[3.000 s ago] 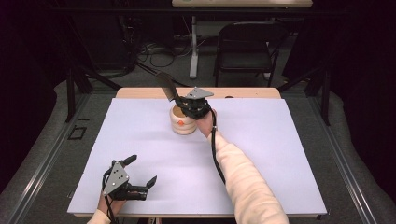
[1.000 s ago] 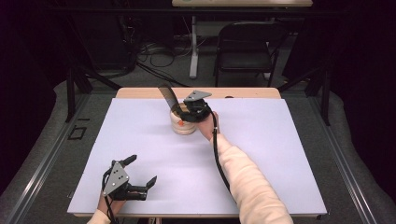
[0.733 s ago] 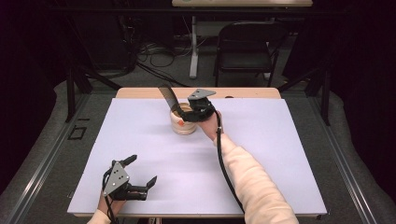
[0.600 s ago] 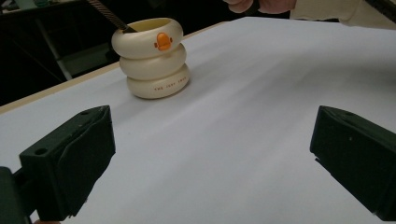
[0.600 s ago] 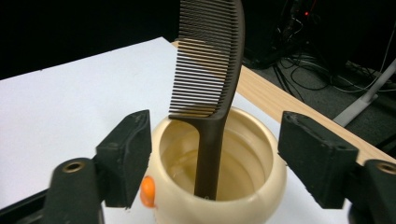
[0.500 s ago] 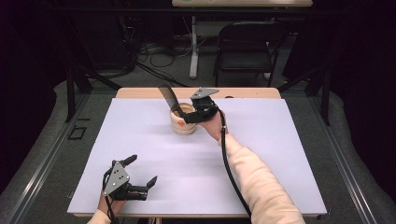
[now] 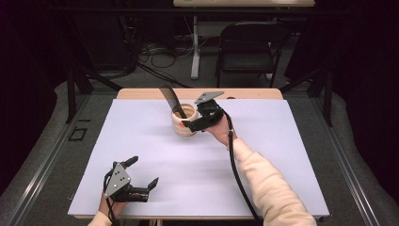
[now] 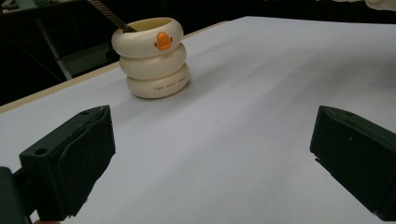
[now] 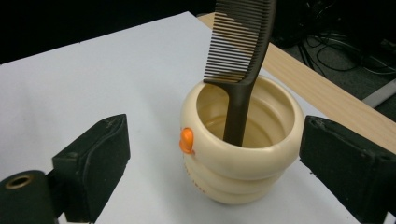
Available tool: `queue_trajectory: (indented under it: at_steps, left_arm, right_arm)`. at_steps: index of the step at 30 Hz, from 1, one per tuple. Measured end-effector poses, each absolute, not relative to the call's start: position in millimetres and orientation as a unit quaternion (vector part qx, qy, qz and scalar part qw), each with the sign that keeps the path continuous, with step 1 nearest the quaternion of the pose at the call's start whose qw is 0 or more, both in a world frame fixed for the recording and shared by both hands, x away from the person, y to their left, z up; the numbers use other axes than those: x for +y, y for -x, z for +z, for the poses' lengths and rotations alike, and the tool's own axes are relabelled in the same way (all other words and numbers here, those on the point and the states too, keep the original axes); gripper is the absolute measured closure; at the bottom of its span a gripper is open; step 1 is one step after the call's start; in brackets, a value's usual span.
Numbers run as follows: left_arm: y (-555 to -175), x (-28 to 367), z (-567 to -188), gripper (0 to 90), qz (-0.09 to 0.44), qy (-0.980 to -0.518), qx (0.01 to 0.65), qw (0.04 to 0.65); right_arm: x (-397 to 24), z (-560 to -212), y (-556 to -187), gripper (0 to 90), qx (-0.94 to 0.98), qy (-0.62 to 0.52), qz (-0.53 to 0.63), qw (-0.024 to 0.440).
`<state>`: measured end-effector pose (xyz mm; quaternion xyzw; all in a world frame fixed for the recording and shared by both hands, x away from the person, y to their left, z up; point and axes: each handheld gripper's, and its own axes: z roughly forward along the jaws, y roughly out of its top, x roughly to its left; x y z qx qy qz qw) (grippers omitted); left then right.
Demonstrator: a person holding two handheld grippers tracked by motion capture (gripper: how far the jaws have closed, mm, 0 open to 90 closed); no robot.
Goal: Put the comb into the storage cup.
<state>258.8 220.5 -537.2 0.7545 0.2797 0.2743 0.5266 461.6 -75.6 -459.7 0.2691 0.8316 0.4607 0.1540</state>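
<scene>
A cream-coloured ringed cup (image 9: 240, 154) is seen mid-frame, marked with a small orange duck-like blob (image 9: 186, 140) on its top ring and tiny dark lettering on the bottom one. A dark brown comb (image 9: 240, 56) is stood in it. The table (image 7: 141, 141) is covered in pale lavender-white, with a light wood edge at the upper part. Black jaws are worn by each hand-held gripper (image 7: 136, 186), and a cream sleeve (image 7: 273, 188) is shown lower right.

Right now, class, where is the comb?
The comb stands handle-down in the cream ringed cup at the far middle of the table, leaning left in the high view, with the open right hand-held gripper beside the cup.
</scene>
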Motion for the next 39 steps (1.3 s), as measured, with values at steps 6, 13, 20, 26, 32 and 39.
queue_trajectory:
  at_steps: [6,13,20,26,32,39]
  left_arm:
    - [-258.1,220.0,-537.0,0.0,0.274,-0.755,0.279,0.526]
    - [-258.6,219.7,-537.3,0.1,0.274,-0.755,0.280,0.525]
    - [-258.6,219.7,-537.3,0.0,0.275,-0.756,0.279,0.525]
    - [-258.6,219.7,-537.3,0.0,0.275,-0.756,0.280,0.524]
    - [-258.6,219.8,-537.2,0.1,0.276,-0.756,0.279,0.525]
    - [-258.3,220.0,-537.0,0.1,0.276,-0.755,0.279,0.525]
  right_arm:
    - [-84.7,-459.9,-453.4,3.4,0.837,-0.269,0.457,0.137]
    - [-102.8,-462.5,-442.8,1.8,0.836,-0.275,0.458,0.126]
    - [-118.9,-464.4,-430.5,0.7,0.835,-0.279,0.460,0.120]
    - [-127.7,-469.1,-421.9,0.0,0.837,-0.282,0.454,0.115]
    - [-134.7,-471.9,-414.5,0.0,0.839,-0.284,0.450,0.111]
    - [-142.4,-475.6,-404.7,0.0,0.842,-0.284,0.444,0.111]
